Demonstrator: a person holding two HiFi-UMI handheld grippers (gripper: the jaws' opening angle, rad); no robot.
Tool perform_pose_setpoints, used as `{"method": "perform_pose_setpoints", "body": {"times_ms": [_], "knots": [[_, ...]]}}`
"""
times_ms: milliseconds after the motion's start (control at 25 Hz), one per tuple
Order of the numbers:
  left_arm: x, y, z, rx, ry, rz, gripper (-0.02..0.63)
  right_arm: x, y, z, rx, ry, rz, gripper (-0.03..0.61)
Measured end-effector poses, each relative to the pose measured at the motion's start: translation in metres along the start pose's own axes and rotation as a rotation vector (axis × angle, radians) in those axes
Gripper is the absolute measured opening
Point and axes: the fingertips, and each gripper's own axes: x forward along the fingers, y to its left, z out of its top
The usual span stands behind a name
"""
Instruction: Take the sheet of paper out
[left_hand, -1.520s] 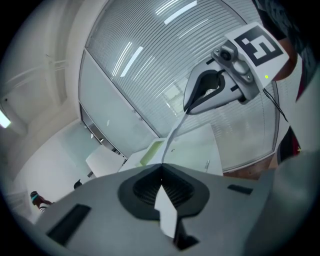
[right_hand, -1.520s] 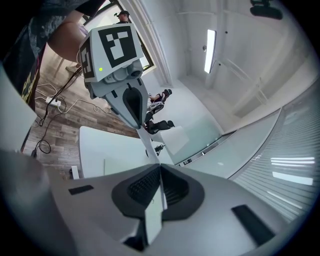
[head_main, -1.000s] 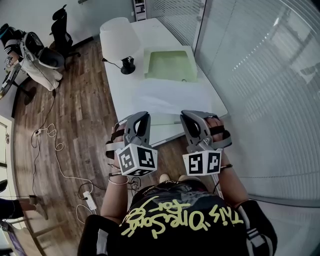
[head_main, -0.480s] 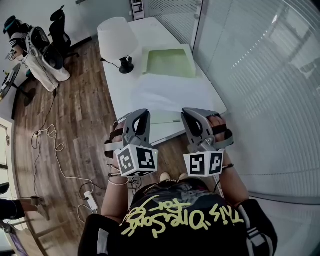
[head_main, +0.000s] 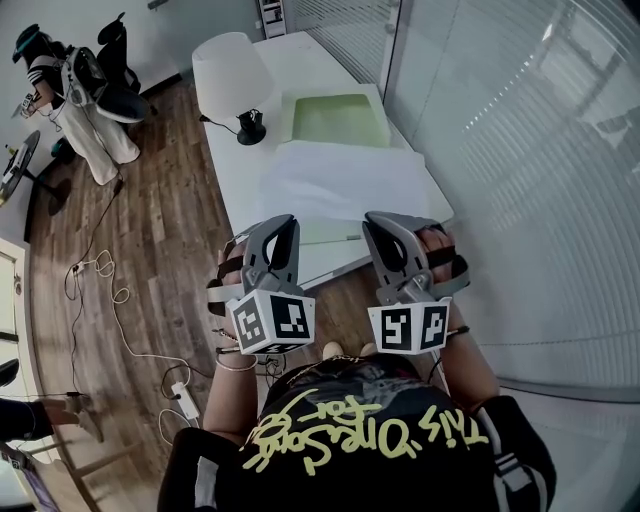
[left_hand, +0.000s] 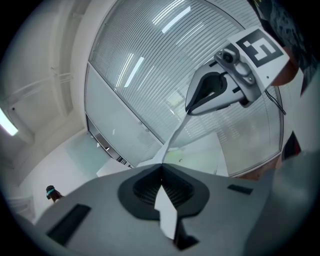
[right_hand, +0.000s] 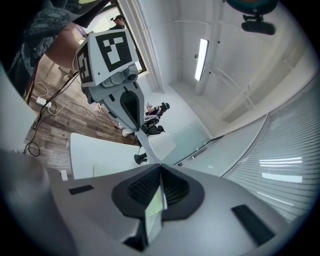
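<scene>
Paper (head_main: 340, 180) spreads white across the middle of the head view, over the table (head_main: 240, 170), and its near edge reaches both grippers at the table's near end. We see the left gripper (head_main: 284, 224) at lower centre left with its jaws pressed together on that edge; in the left gripper view a thin white strip sits nipped between the dark pads and runs up to the right gripper at the upper right. The right gripper (head_main: 378, 220), just beside the left at lower centre right, is likewise clamped on the sheet, whose edge stands between its pads in its own view. A pale green strip (head_main: 325, 233) shows under the paper's near edge; what it is we cannot tell. Beyond the paper lies a green tray (head_main: 335, 120), and a white lamp (head_main: 225, 75) stands at the upper left of the table, beside wooden floor (head_main: 150, 220)
</scene>
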Motion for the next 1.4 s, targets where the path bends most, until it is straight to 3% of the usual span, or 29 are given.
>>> {"method": "perform_pose_setpoints", "body": {"times_ms": [1400], "knots": [[0.0007,-0.0011,0.003,-0.004,-0.019,-0.01,0.006,-0.0052,0.0029,-0.0012,-0.01,0.014,-0.018,0.008]]}}
